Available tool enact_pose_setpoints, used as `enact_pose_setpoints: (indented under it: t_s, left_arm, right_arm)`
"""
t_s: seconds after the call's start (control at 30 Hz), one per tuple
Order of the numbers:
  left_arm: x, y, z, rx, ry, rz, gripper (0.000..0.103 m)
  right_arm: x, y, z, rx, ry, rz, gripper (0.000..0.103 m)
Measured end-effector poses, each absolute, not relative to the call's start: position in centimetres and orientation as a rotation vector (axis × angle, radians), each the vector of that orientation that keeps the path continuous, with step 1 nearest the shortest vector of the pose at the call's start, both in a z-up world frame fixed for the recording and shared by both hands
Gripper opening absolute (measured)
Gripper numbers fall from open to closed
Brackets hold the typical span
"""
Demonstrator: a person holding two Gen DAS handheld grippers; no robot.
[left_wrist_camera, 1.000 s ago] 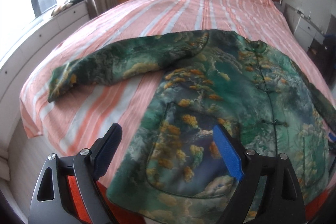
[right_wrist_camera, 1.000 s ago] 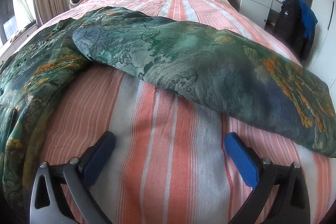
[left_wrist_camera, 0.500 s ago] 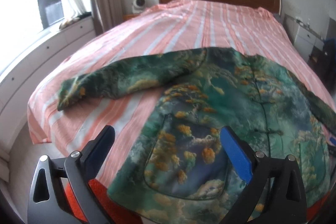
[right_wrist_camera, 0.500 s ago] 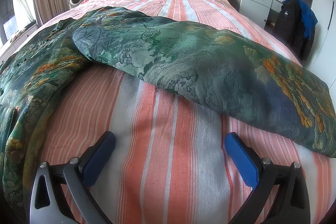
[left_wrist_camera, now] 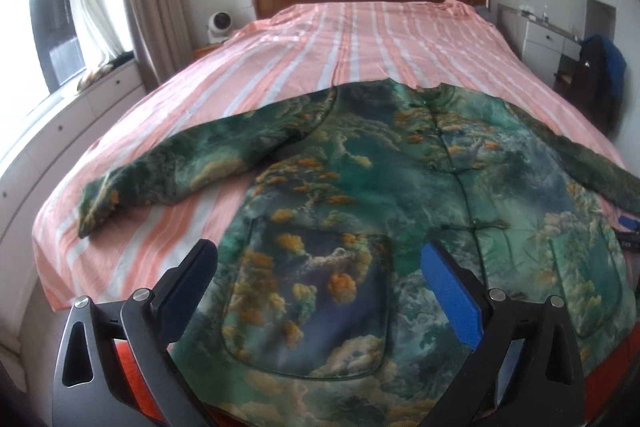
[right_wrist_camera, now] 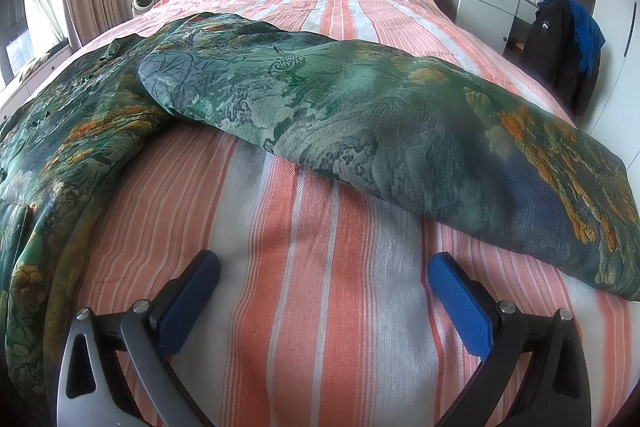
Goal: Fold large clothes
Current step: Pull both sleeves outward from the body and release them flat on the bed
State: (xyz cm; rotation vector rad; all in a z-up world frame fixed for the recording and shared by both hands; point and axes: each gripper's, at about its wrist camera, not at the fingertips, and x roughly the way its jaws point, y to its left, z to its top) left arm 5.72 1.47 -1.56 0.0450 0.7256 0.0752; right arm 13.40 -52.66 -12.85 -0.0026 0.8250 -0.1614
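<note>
The green patterned jacket (left_wrist_camera: pixel 400 195) is laid flat, front up, on the striped bed (left_wrist_camera: pixel 360 39), sleeves extended. The left gripper (left_wrist_camera: pixel 320 267) is held above its hem, fingers spread. The right gripper (right_wrist_camera: pixel 324 275) is held beside the right sleeve (right_wrist_camera: pixel 400 131), fingers spread, nothing gripped.

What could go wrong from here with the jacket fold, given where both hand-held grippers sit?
1. The jacket hem hangs over the bed foot edge; a pull by the open left hand-held gripper may slide it off.
2. The right hand-held gripper, also open, hovers over striped sheet and might pinch sheet along with the sleeve.
3. The padded sleeve looks bulky and may spring back after folding.
</note>
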Motion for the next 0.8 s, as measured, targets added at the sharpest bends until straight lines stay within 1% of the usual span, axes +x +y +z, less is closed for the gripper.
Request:
enact_pose_setpoints:
  t_s: [0.23,0.43,0.67,0.8]
  left_arm:
    - [5.1,0.5,-4.2,0.060,0.777,0.051,0.102]
    - [5.8,1.1,-6.9,-0.018,0.893,-0.034,0.102]
    - [5.8,2.2,-8.3,-0.042,0.929,-0.015,0.102]
    - [5.8,2.9,-9.3,-0.063,0.966,0.003,0.102]
  right_arm:
    - [13.3,-53.0,-12.8,-0.002,0.826,-0.161,0.103]
    - [13.3,-52.8,-12.8,-0.004,0.826,-0.164,0.103]
    - [13.4,-52.8,-12.9,-0.005,0.823,-0.164,0.103]
    - [13.6,-52.8,-12.6,0.025,0.858,-0.183,0.103]
